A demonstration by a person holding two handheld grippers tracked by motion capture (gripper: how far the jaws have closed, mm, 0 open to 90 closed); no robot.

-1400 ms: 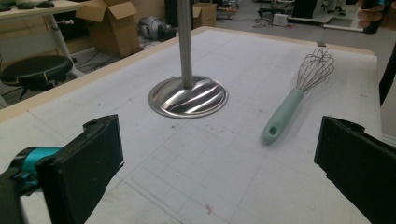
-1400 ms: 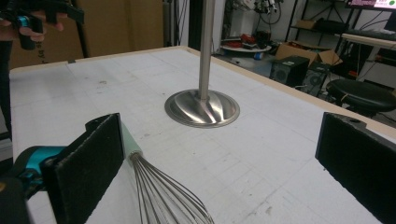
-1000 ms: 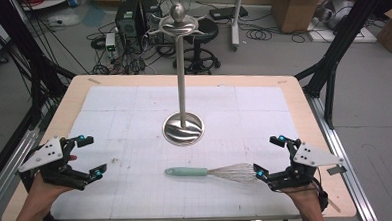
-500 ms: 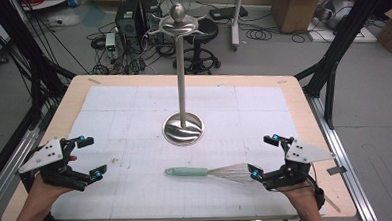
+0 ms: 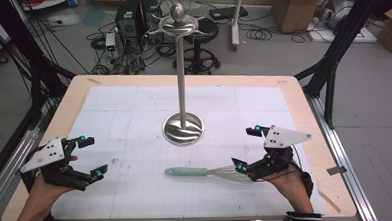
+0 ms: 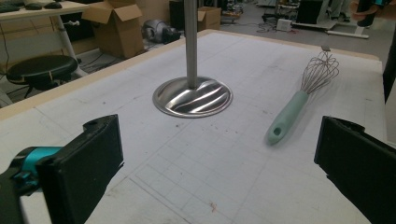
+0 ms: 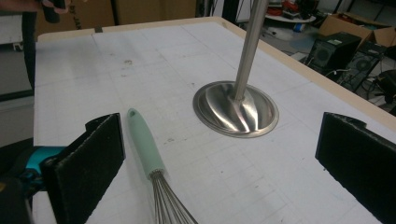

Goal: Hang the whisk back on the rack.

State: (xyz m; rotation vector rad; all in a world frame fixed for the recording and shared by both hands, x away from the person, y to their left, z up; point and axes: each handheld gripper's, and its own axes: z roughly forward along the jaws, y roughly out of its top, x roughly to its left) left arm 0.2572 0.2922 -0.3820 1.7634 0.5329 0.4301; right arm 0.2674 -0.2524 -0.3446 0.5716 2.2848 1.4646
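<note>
A whisk point(image 5: 187, 171) with a mint-green handle lies flat on the white mat near the front, wire end pointing right. Behind it a steel stand point(image 5: 183, 129) rises on a thin pole from a round base. My right gripper point(image 5: 246, 147) is open at the whisk's wire end. In the right gripper view the whisk point(image 7: 146, 145) runs up between the wide jaws, close to the left one, with the stand's base point(image 7: 236, 109) beyond. My left gripper point(image 5: 93, 156) is open at the front left, holding nothing. From there the whisk point(image 6: 299, 100) lies ahead to the right and the stand base point(image 6: 193, 97) in the middle.
The white gridded mat point(image 5: 134, 113) covers most of the wooden table point(image 5: 73, 98). Black frame struts point(image 5: 332, 59) stand at the table's sides. On the floor beyond are computer cases point(image 5: 135, 15), cables, a stool and cardboard boxes point(image 5: 294, 6).
My right gripper has moved left along the front of the table, up to the whisk's wire end. The left gripper and the whisk have stayed put.
</note>
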